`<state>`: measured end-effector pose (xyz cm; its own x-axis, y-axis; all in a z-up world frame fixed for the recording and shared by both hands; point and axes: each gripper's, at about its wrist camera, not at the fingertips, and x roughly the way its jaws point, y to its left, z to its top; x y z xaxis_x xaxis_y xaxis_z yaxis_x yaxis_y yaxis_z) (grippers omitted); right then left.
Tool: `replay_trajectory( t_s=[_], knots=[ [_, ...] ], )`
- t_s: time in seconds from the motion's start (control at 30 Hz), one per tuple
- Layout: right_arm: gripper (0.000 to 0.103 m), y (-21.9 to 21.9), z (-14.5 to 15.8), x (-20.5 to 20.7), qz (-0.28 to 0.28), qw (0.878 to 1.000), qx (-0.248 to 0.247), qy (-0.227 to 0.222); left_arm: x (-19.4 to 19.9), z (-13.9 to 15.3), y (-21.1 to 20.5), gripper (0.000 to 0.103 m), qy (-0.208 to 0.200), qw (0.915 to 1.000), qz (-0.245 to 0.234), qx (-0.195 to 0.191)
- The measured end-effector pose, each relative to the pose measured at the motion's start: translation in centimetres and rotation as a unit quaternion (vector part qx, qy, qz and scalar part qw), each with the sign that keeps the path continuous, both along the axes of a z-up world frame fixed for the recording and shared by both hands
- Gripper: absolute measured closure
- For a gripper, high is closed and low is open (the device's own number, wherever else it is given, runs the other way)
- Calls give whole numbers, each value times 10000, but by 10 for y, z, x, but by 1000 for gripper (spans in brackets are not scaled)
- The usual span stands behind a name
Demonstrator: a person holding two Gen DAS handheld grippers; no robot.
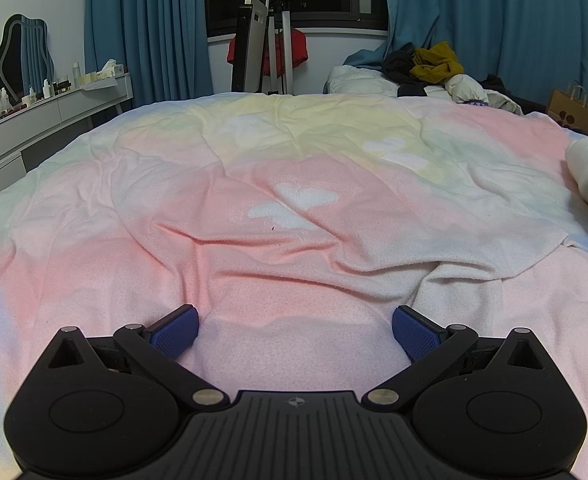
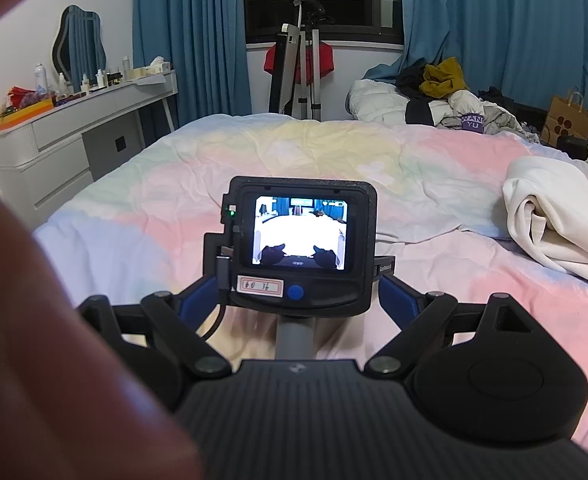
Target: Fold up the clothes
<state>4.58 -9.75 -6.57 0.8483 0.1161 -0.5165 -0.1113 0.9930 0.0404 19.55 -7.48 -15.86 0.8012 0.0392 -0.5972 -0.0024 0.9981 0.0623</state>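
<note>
Cream garment (image 2: 554, 220) bunched on the bed (image 2: 253, 152), well off to the right of and beyond the right tool (image 2: 298, 304); soft, light, limp, likely to sag and slip unless pinched at a hem or corner, perhaps the rolled edge nearest; seen at the far right edge from the left tool (image 1: 294, 334) too; both tools gaping wide, nothing between the pads; right tool's view partly blocked by the left tool's camera back.
</note>
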Motion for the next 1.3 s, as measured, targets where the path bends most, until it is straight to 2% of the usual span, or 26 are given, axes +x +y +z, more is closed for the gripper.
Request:
replay_trajectory(
  t_s=[1.3],
  knots=[
    [14,-2,-2,-1,-37,9999,92,-77,0,0,0,0,2,10000,-3,2]
  ],
)
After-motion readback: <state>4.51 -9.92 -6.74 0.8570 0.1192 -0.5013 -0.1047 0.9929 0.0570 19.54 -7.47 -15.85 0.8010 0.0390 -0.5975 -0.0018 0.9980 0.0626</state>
